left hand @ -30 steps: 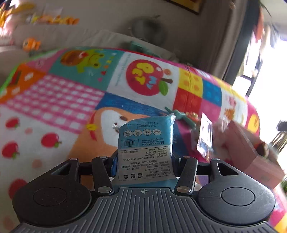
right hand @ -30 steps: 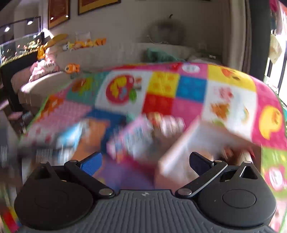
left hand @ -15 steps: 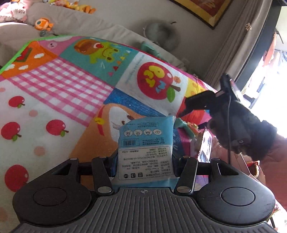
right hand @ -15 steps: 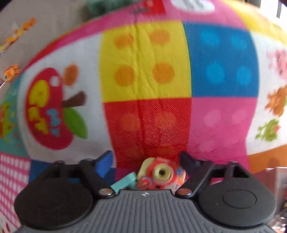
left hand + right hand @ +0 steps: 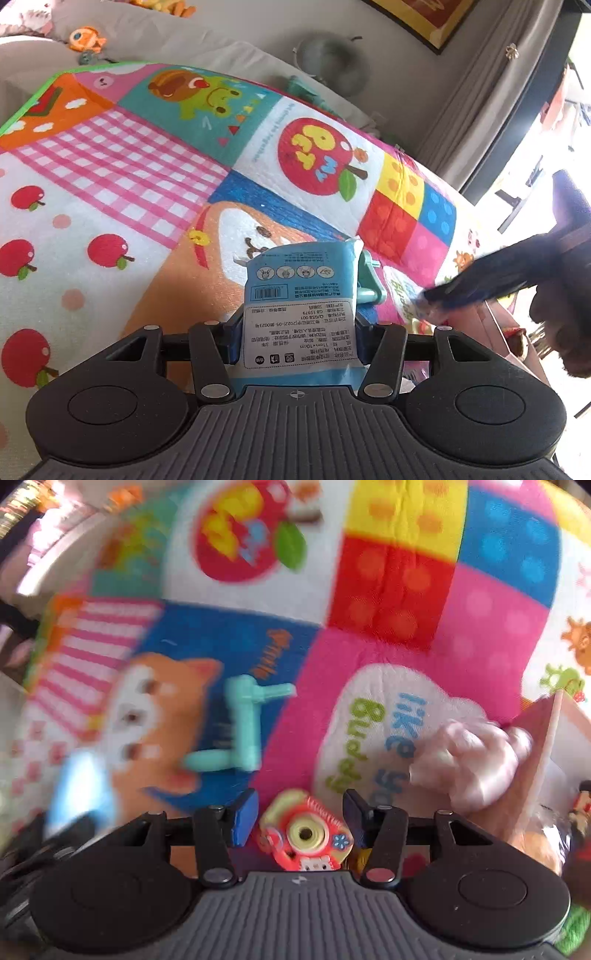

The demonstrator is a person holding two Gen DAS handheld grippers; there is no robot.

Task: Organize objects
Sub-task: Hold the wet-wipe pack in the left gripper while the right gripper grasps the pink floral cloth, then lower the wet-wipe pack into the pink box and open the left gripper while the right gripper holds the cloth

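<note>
My left gripper (image 5: 297,332) is shut on a light blue wet-wipe packet (image 5: 301,295), held upright above the colourful play mat (image 5: 110,166). My right gripper (image 5: 299,812) points steeply down at the mat, and its jaws are closing around a small red toy camera (image 5: 306,836) that lies between them. The pads stand close to the toy's sides, with a thin gap on the left. In the left wrist view the right hand's tool appears as a dark blurred streak (image 5: 498,280) at the right edge.
A teal plastic toy part (image 5: 240,723) lies on the mat just beyond the camera, also visible behind the packet (image 5: 369,284). A pink box (image 5: 546,738) with a pale pink crumpled item (image 5: 472,760) against it stands at the right. A sofa with plush toys (image 5: 85,37) borders the mat.
My right gripper swung down over the mat onto the toy camera and its jaws narrowed around it. The right hand entered the left wrist view. The left gripper kept the packet, rolling slightly.
</note>
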